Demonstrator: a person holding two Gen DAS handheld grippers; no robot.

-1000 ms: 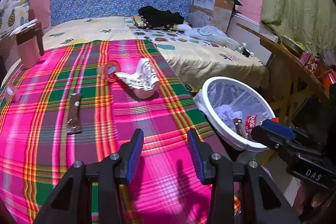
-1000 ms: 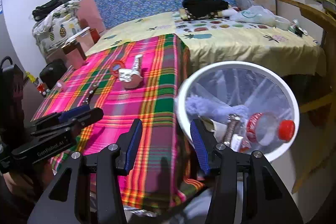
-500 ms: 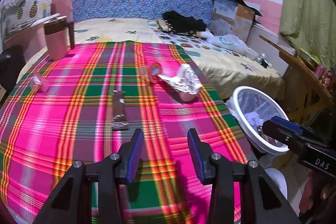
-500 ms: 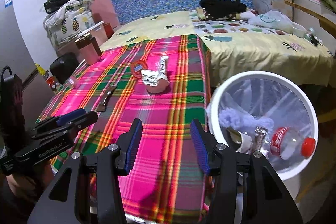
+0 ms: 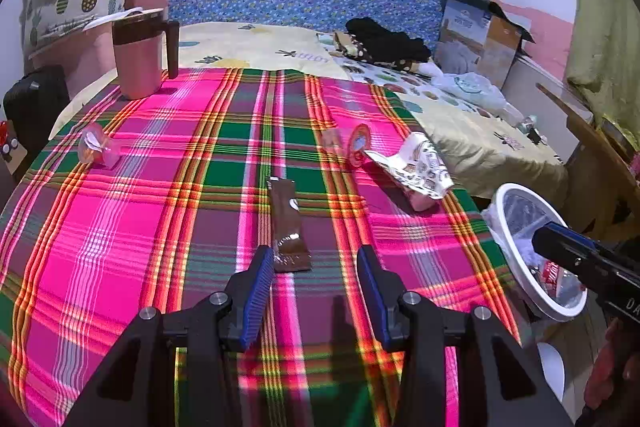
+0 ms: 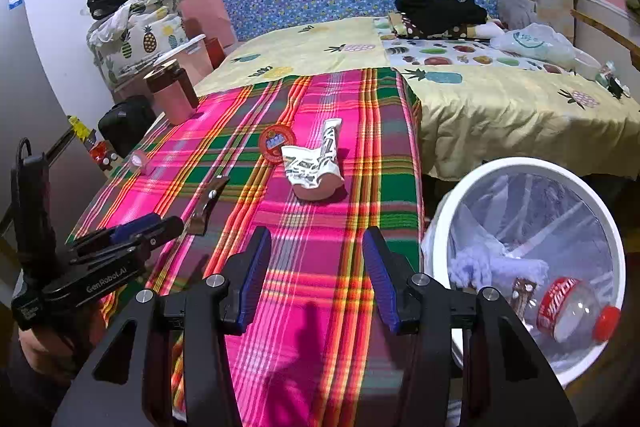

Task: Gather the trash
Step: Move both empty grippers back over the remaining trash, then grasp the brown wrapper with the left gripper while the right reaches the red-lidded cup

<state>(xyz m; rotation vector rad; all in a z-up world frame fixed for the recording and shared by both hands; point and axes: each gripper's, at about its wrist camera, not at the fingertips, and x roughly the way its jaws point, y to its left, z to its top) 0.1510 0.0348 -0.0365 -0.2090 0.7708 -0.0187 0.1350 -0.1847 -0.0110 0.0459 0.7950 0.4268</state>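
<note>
1. Two claws show, each with its blue-padded jaws standing apart and nothing between them: the left claw hangs over the pink, green and orange plaid-covered worktop, and the right claw hangs over the same cloth near its right edge.
2. A long brown foil wrapper lies flat on the plaid just ahead of the left claw's tips, its near end close to the left pad (whether it touches I cannot tell).
3. A crumpled white printed paper wrapper rests on a pink cup lying on its side, further along the cloth; a round red lid lies touching it on the far-left side.
4. A small clear pink plastic cup lies tipped over near the left edge of the worktop.
5. A pink tumbler with a brown lid and handle stands upright at the far-left corner.
6. The white round bin with a clear liner stands beside the worktop's right edge, below cloth level; inside lie a clear plastic bottle with a red label and red cap, some pale purple fluffy stuff and a brown wrapper.
</note>
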